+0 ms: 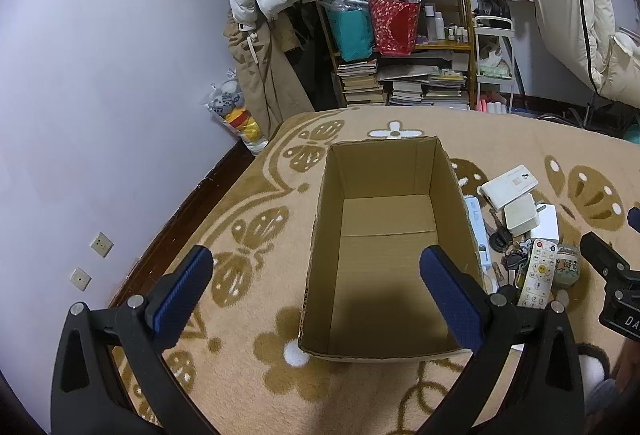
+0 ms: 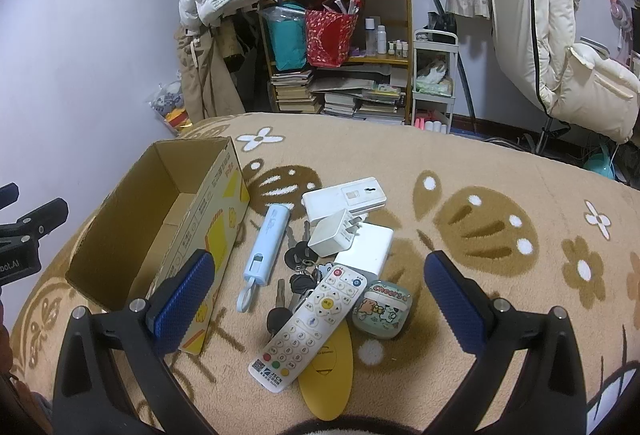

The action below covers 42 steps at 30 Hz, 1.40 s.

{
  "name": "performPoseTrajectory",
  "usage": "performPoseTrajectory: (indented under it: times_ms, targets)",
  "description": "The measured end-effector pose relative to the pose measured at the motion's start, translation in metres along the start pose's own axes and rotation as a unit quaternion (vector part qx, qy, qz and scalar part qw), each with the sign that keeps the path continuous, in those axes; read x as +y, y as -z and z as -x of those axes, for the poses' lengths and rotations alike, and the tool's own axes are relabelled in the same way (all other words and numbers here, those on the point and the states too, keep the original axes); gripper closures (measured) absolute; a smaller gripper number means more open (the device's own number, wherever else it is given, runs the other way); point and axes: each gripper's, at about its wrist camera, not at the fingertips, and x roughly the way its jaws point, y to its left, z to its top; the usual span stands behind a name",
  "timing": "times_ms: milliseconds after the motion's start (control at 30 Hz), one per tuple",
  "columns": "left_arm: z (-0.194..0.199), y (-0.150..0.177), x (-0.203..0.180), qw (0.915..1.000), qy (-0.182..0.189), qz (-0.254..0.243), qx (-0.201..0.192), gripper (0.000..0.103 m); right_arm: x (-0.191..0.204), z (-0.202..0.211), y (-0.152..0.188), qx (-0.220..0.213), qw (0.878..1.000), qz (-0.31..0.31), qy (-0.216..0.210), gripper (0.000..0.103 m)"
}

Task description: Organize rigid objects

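Both grippers, left gripper and right gripper, spread wide, grasping nothing. Risk: remote control overlapping key bunch, likely dragging keys along toward empty cardboard box.

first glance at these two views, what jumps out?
The open, empty cardboard box on the beige patterned blanket, filling the left wrist view under the open left gripper. To its right lies a tight pile of small items: white remote over a yellow oval piece, keys, light-blue power bank, white chargers, with the open right gripper above them.
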Motion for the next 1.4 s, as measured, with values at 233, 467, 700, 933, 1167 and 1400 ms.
performPoseTrajectory:
  times_ms: [233,467,700,933,1167,1400]
  targets:
    - [0.000,0.001,0.000,1.0000,-0.001,-0.004,0.000,0.001,0.000,0.000,0.000,0.001,1.000,-0.001,0.000,0.000]
    - [-0.001,0.001,-0.001,1.0000,0.000,-0.003,0.004,0.001,0.000,0.000,0.000,0.001,1.000,0.000,0.000,0.000]
    - [-0.001,0.001,-0.001,1.0000,-0.001,-0.004,0.004,0.001,0.000,0.000,0.000,0.001,1.000,0.000,0.000,0.000]
    - [-0.001,0.000,-0.001,1.0000,0.001,-0.004,0.006,0.001,0.001,0.000,0.000,0.001,1.000,0.001,0.001,0.000]
    - [-0.002,-0.001,-0.003,1.0000,0.003,-0.006,0.007,0.001,0.001,-0.005,0.004,0.003,1.000,0.001,0.003,0.000]
    - [-0.002,-0.002,-0.004,0.9999,0.003,-0.010,0.009,0.001,0.006,-0.013,0.014,0.008,1.000,0.006,0.003,0.000]
